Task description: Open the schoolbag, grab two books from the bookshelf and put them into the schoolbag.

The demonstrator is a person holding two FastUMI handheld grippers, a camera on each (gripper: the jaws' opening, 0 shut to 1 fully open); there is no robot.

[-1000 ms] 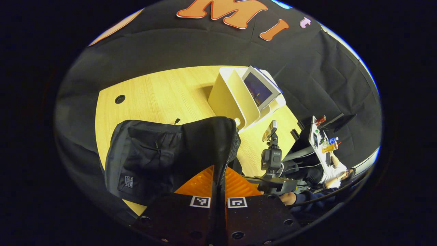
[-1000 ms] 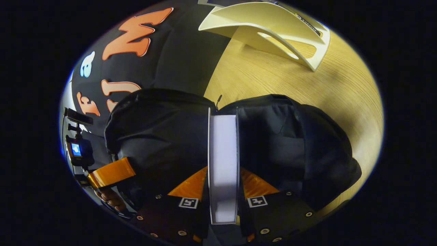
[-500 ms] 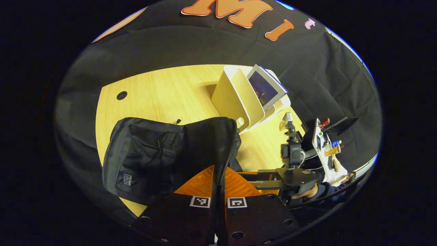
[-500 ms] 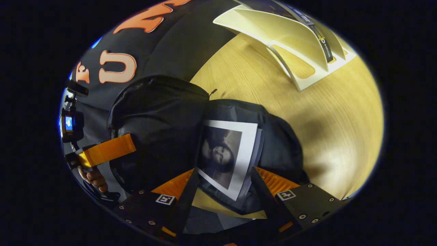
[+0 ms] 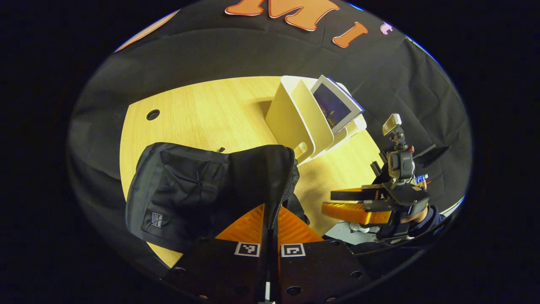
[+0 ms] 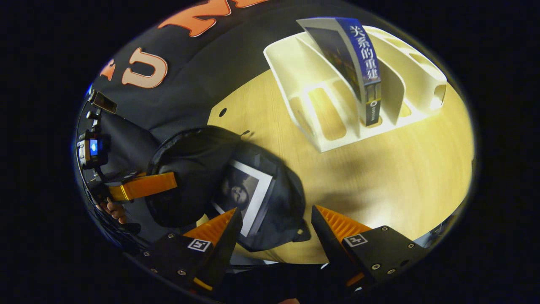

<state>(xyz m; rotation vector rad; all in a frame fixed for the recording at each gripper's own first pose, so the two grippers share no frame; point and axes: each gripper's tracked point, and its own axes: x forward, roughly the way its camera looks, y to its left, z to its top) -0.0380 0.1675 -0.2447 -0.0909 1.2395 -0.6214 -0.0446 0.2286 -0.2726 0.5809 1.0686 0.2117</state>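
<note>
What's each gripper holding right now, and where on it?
Left gripper is shut on the schoolbag, pinching its zippered flap edge. Right gripper is open, holding nothing.

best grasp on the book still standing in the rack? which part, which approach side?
Judging by the right gripper view, take the book by its upper spine edge, fingers on the two covers. It leans in a slot of the white bookshelf, spine facing the open right gripper, and its top stands clear above the dividers. Come from the open front, slightly above; lower down, the dividers would likely block the fingers.
</note>
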